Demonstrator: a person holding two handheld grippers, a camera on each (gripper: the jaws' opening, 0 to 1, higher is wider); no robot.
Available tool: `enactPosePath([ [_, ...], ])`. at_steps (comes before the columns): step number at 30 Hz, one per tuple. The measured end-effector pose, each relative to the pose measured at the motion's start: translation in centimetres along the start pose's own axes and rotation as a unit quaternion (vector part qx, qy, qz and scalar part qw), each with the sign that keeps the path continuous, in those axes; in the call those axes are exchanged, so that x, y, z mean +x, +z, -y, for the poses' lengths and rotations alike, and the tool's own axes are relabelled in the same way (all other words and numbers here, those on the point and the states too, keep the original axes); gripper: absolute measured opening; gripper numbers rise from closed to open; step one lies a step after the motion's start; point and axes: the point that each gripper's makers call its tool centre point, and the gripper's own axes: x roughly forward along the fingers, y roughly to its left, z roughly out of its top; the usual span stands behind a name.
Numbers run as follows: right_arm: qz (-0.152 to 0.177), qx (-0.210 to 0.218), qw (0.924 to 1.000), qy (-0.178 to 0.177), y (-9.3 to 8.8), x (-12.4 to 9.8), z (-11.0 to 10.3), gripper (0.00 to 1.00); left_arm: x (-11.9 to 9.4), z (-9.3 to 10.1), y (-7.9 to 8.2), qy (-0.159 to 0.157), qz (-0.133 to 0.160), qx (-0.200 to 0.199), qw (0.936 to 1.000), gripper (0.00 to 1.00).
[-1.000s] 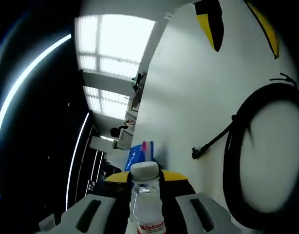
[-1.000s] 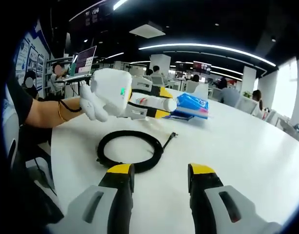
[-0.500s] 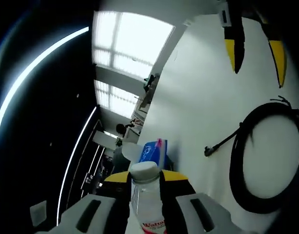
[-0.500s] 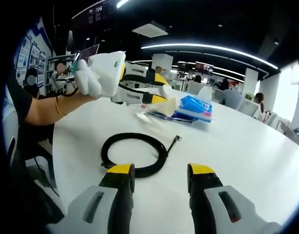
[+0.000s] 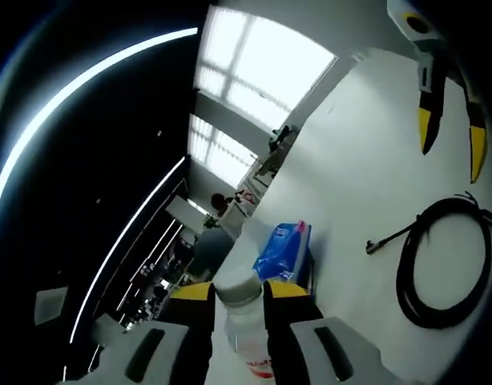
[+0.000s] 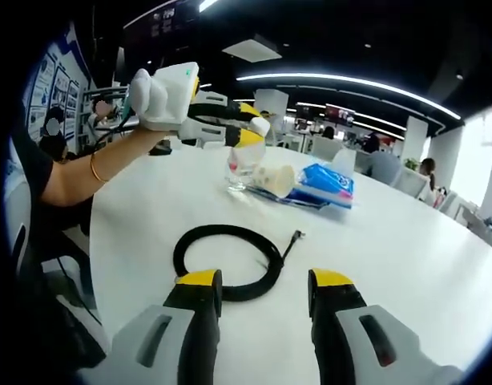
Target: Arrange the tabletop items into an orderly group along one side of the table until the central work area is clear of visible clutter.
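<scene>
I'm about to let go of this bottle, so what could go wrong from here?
The left gripper grips the bottle near its cap, so it may tip on release. It stands close to the blue packet and might knock it. The coiled black cable lies mid-table, where a passing gripper might snag it.

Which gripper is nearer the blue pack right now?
Left. The left gripper, shut on the bottle, is just beside the blue pack. The right gripper hangs open on the near side of the cable, farther off.
</scene>
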Motion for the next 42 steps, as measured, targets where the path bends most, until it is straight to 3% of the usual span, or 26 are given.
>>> enactPosePath([
  [10, -0.004, -0.004, 1.0, -0.002, 0.2, 0.0, -0.1, 0.41, -0.8, -2.8, -1.9, 0.021, -0.013, -0.061, 0.9978, 0.22],
  [17, -0.006, -0.006, 1.0, 0.0, 0.4, 0.2, -0.3, 0.41, -1.3, -4.5, -3.6, 0.032, -0.025, -0.12, 0.9919, 0.22],
  [24, -0.009, -0.008, 0.9999, -0.001, 0.4, 0.2, -0.3, 0.41, -1.3, -5.4, -4.5, 0.036, -0.036, -0.149, 0.9876, 0.23],
  [33, -0.01, -0.009, 0.9999, -0.001, 0.6, 0.2, -0.2, 0.4, -1.1, -6.5, -5.7, 0.026, -0.057, -0.195, 0.9789, 0.23],
  [40, -0.013, -0.011, 0.9999, 0.0, 0.5, 0.3, -0.5, 0.4, -1.1, -7.1, -6.8, 0.015, -0.07, -0.238, 0.9686, 0.23],
  [42, -0.012, -0.011, 0.9999, 0.0, 0.6, 0.2, -0.5, 0.4, -1.1, -7.2, -7.2, 0.01, -0.067, -0.264, 0.962, 0.23],
])
